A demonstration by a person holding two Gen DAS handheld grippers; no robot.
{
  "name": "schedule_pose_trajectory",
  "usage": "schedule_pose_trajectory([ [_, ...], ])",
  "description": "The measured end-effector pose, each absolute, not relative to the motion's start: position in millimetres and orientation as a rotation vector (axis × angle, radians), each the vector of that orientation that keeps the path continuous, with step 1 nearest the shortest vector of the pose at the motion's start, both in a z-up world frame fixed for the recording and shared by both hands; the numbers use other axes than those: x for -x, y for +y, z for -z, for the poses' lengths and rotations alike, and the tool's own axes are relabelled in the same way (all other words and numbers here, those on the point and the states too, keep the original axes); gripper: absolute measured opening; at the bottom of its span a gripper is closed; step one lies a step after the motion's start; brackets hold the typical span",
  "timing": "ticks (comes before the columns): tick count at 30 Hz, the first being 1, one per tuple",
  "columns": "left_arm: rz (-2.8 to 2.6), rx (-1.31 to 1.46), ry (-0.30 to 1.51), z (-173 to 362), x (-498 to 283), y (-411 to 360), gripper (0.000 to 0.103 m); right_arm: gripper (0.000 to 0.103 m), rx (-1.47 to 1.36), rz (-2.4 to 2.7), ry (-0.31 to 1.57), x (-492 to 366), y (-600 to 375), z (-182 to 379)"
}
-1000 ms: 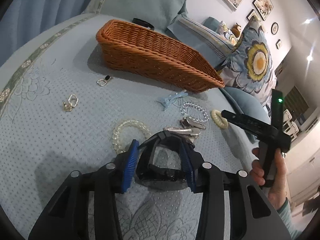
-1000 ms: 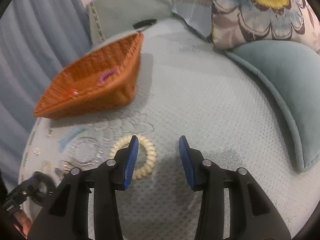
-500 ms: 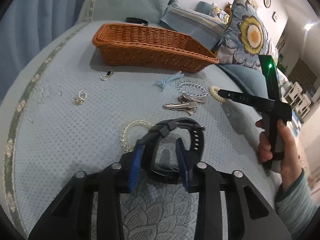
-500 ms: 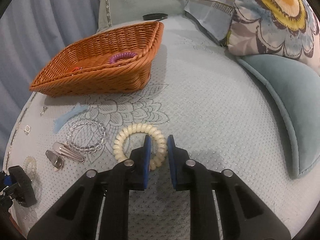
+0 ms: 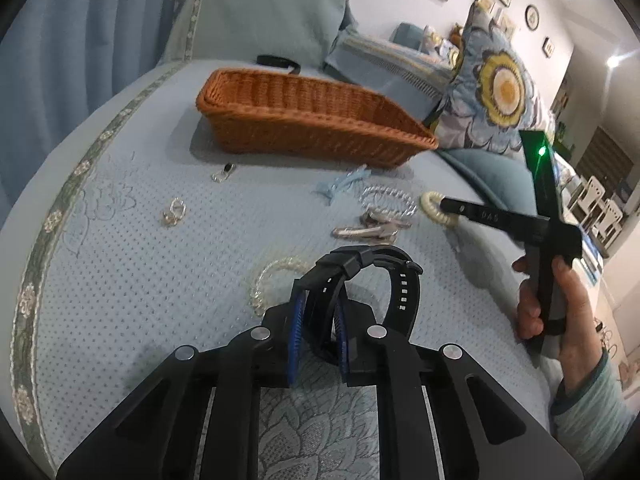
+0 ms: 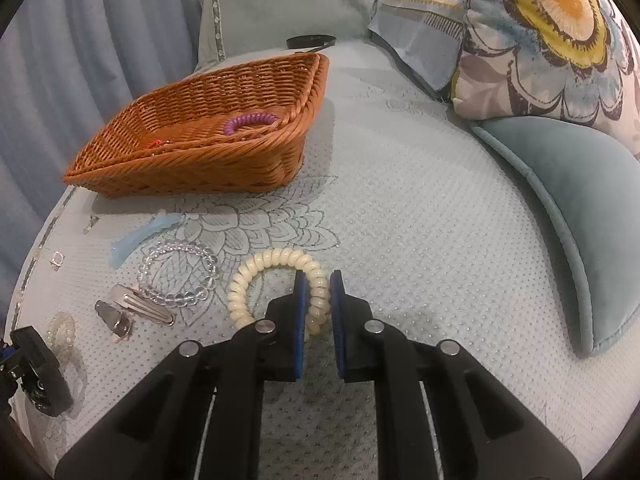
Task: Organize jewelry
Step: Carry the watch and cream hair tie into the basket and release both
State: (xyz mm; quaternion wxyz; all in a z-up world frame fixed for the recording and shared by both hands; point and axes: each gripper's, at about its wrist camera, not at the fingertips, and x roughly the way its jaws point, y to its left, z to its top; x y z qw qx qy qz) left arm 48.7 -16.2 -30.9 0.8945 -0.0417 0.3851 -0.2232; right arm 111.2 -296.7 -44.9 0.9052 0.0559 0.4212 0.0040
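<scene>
My left gripper [image 5: 320, 312] is shut on a black watch [image 5: 396, 280] and holds it above the blue bedspread. My right gripper [image 6: 318, 292] is shut on a cream spiral hair tie [image 6: 276, 280] that lies on the bedspread; it also shows in the left wrist view [image 5: 434, 208]. An orange wicker basket [image 6: 132, 168] stands behind and holds a purple spiral tie [image 6: 250, 120]; the basket also shows in the left wrist view [image 5: 304, 124]. On the bed lie a clear bead bracelet [image 6: 176, 276], silver hair clips [image 6: 136, 308], a blue clip [image 6: 140, 236] and a pale bracelet [image 5: 272, 276].
Small earrings [image 5: 174, 212] and a small clasp [image 5: 224, 172] lie at the left of the bed. A floral pillow [image 6: 552, 32] and a teal cushion [image 6: 576, 200] lie at the right. A black band [image 6: 310, 40] lies behind the basket. Blue curtains [image 6: 80, 40] hang at the left.
My left gripper has shut on the black watch and lifted it. My right gripper has shut on the cream hair tie's band.
</scene>
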Motion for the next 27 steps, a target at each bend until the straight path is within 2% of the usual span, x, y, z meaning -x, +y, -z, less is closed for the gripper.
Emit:
schedule_pose_trajectory([
  [15,0.458,0.18,0.66,20.0,-42.7,-10.1,0.012,0.009,-0.158,-0.087,0.773,-92.7,-288.5,19.5],
  [27,0.408,0.245,0.614,-14.7,-80.1,1.3,0.012,0.009,-0.183,-0.134,0.659,-92.7,-270.4,-37.5],
])
